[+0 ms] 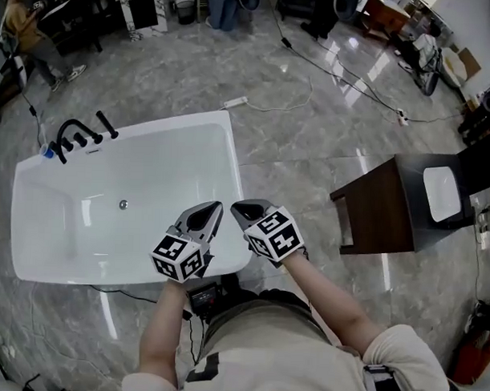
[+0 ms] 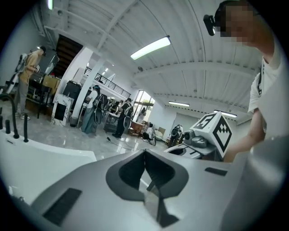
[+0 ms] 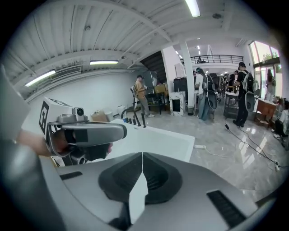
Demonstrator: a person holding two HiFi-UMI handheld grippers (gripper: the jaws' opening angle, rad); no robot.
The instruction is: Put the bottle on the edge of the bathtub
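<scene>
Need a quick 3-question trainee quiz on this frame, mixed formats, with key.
1. True or false: the left gripper holds a bottle.
2. In the head view, the black faucet sits at which end of the bathtub? A) right B) left C) middle
3. Fill in: the jaws of the right gripper are ____.
Key: 1 false; 2 B; 3 shut.

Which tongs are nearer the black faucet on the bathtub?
Left. The left tongs sit over the tub's near right corner, toward the faucet; the right tongs are beside them, farther from it.
</scene>
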